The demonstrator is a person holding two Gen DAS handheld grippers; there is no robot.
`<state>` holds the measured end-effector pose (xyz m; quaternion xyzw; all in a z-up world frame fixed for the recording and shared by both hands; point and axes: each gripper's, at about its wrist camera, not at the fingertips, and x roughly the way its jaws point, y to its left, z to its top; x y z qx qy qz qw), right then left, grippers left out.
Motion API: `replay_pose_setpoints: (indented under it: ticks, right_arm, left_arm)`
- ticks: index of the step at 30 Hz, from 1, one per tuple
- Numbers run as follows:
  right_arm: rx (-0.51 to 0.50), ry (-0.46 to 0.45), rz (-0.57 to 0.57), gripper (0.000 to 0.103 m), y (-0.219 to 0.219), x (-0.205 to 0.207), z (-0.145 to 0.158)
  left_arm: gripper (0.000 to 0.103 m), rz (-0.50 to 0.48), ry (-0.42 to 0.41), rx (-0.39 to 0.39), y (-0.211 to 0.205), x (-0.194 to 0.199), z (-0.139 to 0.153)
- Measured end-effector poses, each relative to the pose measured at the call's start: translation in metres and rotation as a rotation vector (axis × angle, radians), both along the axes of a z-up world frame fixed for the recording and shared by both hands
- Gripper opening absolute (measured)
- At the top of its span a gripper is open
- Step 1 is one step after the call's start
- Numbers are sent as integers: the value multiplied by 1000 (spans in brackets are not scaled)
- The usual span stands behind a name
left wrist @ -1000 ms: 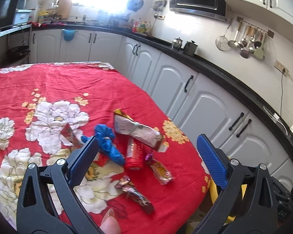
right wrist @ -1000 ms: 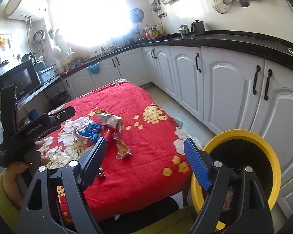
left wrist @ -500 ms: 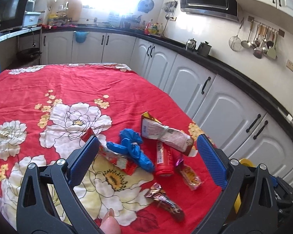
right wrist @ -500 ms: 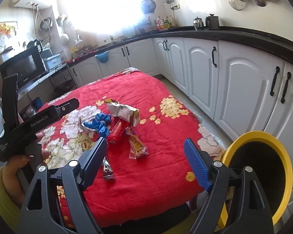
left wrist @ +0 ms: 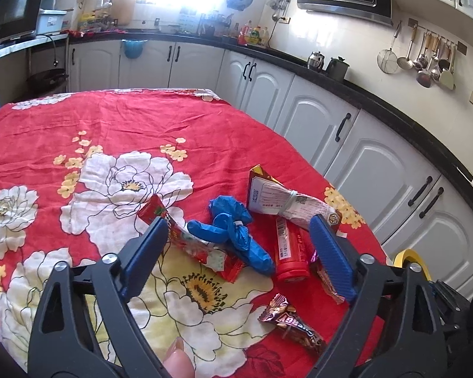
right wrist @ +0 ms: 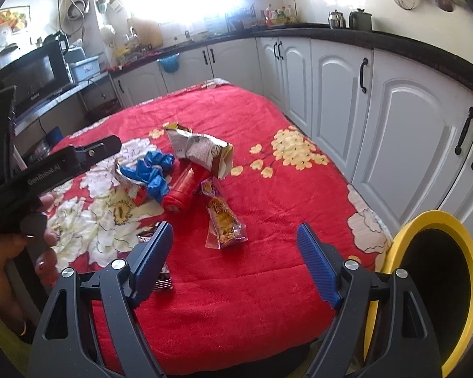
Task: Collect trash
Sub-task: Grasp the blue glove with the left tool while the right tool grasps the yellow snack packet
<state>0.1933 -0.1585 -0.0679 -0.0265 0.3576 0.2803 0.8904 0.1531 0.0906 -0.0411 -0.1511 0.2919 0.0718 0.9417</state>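
Observation:
A pile of trash lies on the red flowered tablecloth [left wrist: 116,126]: a knotted blue bag [left wrist: 233,230], a red tube [left wrist: 288,252], a white and gold packet [left wrist: 283,201], a red wrapper [left wrist: 186,239] and a brown candy wrapper [left wrist: 293,321]. My left gripper [left wrist: 238,252] hovers above the pile, its jaws closing, with the blue bag and the tube framed between the pads but untouched. My right gripper [right wrist: 233,252] stands open over the cloth just short of a clear snack packet [right wrist: 225,220]. The yellow-rimmed bin [right wrist: 425,217] stands to its right.
White cabinets [right wrist: 337,94] under a black counter run along the table's right side. The bin sits between the table's corner and the cabinets. A hand [right wrist: 15,242] holding the left tool shows at the left of the right wrist view. A microwave [right wrist: 31,75] stands far left.
Both grippers have sunk and come nearer the trash pile, which looms larger in both views. The left pads stand a little closer together. The bin has slid to the right edge of the right view.

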Motion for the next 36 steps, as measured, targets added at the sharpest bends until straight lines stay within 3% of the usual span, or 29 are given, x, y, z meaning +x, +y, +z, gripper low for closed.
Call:
replay_pose_setpoints:
  ticks: [4, 10, 18, 24, 28, 36]
  right_arm:
    - [-30, 21, 21, 78, 9, 9, -13]
    - [-55, 61, 41, 77, 24, 24, -31]
    - [-47, 103, 30, 67, 31, 39, -43]
    - [-50, 87, 21, 49, 27, 37, -46]
    - [-35, 87, 9, 35, 18, 35, -47]
    - [11, 95, -9, 26, 5, 29, -49]
  left_arm:
    - [64, -21, 14, -21, 1, 7, -4]
    - [51, -35, 37, -3, 0, 22, -8]
    - [44, -59, 118, 50, -4, 45, -24]
    - [44, -60, 163, 95, -9, 56, -33]
    - [32, -73, 186, 111, -13, 58, -40]
    - [15, -87, 208, 155, -19, 56, -46]
